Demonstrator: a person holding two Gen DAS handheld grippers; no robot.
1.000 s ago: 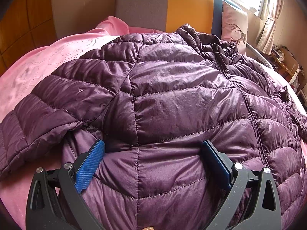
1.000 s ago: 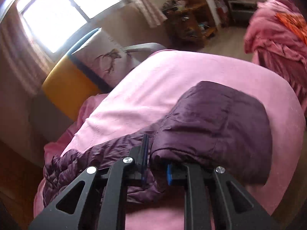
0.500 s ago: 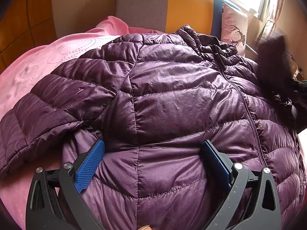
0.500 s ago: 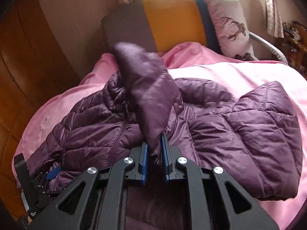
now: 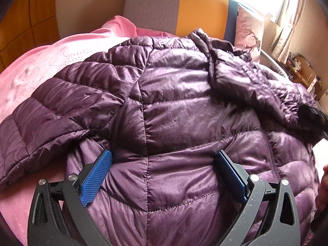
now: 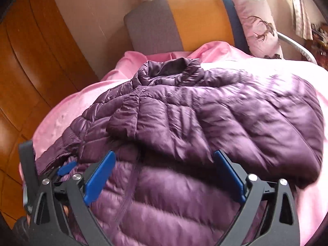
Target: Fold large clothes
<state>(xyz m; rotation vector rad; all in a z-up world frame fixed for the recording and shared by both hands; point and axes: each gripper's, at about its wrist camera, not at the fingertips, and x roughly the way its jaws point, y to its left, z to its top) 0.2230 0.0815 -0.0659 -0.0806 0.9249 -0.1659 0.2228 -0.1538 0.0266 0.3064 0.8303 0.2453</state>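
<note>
- L gripper [image 5: 163, 174]: jaws spread wide, nothing gripped, low over the jacket's lower front.
- R gripper [image 6: 164, 176]: jaws wide too, empty, over the jacket.
- Purple puffer jacket [image 5: 174, 112] lies flat on pink bedspread [image 5: 41, 71], one sleeve [image 6: 194, 119] folded across chest.
- Headboard [image 6: 180, 20] & pillow [image 6: 256, 22] behind.
</note>
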